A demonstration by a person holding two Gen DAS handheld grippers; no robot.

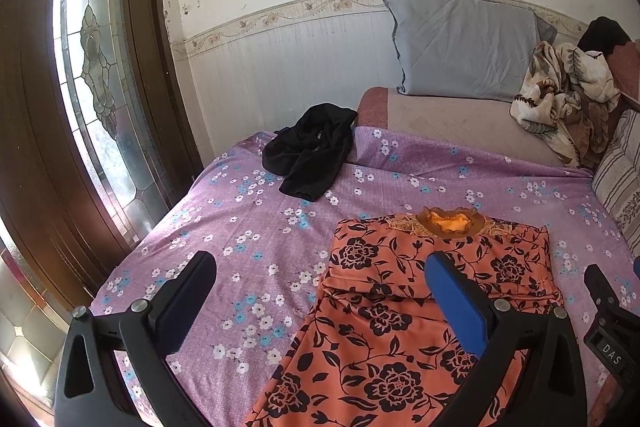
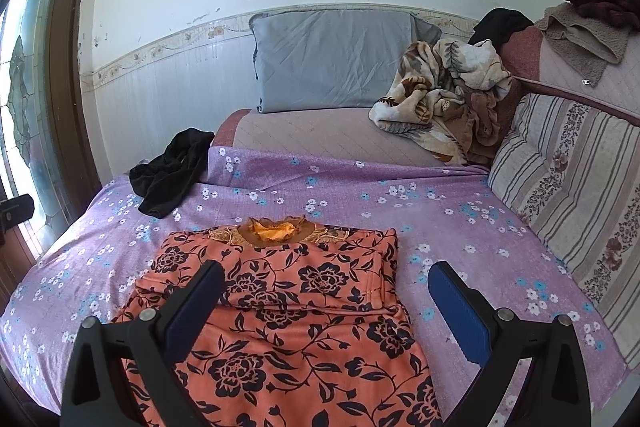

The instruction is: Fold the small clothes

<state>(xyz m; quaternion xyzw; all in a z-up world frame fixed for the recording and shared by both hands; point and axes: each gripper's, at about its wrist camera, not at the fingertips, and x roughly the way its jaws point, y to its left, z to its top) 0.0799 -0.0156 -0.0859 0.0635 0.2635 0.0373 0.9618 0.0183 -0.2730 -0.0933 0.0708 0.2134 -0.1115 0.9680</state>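
An orange garment with black flowers [image 1: 404,311] lies flat on the purple flowered sheet [image 1: 248,227], collar away from me and its sides folded in. It also shows in the right wrist view [image 2: 288,311]. My left gripper [image 1: 320,271] is open and empty above the garment's left edge. My right gripper [image 2: 326,281] is open and empty above the garment's right half. A crumpled black garment [image 1: 310,151] lies at the sheet's far left, also in the right wrist view [image 2: 170,173].
A grey pillow [image 2: 334,57] leans on the back wall. A rumpled floral blanket [image 2: 444,95] and a striped cushion [image 2: 568,183] sit at the right. A glass-panelled door [image 1: 92,67] stands at the left. The right gripper's body [image 1: 612,327] shows at the left view's right edge.
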